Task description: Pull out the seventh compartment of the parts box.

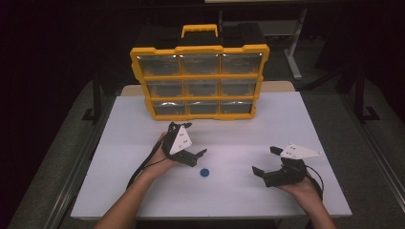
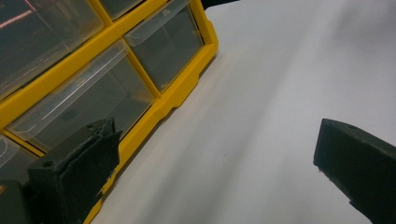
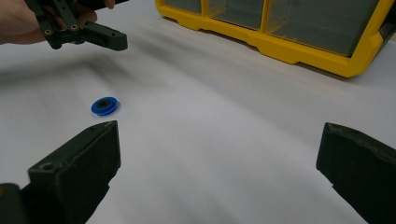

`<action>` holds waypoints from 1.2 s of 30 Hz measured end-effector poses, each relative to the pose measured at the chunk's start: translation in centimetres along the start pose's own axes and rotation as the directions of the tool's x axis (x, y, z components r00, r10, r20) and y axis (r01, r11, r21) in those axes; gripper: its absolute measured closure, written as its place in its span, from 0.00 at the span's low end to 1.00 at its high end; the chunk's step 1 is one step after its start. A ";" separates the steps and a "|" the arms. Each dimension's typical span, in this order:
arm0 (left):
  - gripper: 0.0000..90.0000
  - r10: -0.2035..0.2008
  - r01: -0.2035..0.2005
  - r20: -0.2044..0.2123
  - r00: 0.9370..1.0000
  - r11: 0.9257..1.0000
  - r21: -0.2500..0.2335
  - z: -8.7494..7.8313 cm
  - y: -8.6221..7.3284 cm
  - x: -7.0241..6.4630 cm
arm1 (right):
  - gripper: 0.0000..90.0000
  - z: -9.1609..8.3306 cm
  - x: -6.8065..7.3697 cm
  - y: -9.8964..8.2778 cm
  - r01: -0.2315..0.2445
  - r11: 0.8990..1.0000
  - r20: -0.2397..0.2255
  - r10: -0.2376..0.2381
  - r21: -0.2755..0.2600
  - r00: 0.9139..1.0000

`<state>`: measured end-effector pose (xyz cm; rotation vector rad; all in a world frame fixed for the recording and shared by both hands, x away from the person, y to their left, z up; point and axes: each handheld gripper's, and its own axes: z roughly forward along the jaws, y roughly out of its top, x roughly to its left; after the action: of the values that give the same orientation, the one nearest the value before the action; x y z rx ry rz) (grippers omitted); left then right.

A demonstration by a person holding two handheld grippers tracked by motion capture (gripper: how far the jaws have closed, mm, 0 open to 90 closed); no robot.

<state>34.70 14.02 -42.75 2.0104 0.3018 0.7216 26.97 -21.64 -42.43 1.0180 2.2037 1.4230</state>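
Left gripper [image 1: 193, 138] wide open, empty, above mid-desk; right gripper [image 1: 267, 160] likewise agape, empty, toward right edge. Blue disc [image 1: 205, 172] flat on white desk [image 1: 119, 181] between them, nearer front edge. Yellow drawer organizer [image 1: 199, 81] upright at back edge. Room dark beyond.

place: lab-like recording room | light: dark all round, lit on the work surface | furniture: plain white table [image 1: 143, 191] on a grey floor [image 1: 43, 191], metal stand legs [image 1: 293, 57] behind | gear: yellow parts organiser [image 1: 200, 82] with clear drawers and a carry handle
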 end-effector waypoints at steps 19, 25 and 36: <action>0.00 0.056 -0.055 -0.015 0.998 0.998 0.022 0.2 -0.1 -0.3 | 0.00 0.0 0.0 0.0 -0.004 1.000 -0.001 0.004 -0.002 1.000; 0.00 0.081 -0.080 -0.023 0.996 0.996 0.028 0.1 0.0 -0.4 | 0.00 0.0 0.0 0.0 -0.002 1.000 -0.001 0.002 -0.003 1.000; 0.00 0.114 -0.113 -0.038 0.993 0.993 0.033 0.1 0.0 -0.4 | 0.00 0.0 0.0 0.0 -0.002 1.000 -0.001 0.002 -0.002 1.000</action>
<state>34.43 13.78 -42.88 2.0571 0.2248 0.8339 26.93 -21.64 -42.39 1.0188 2.2016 1.4266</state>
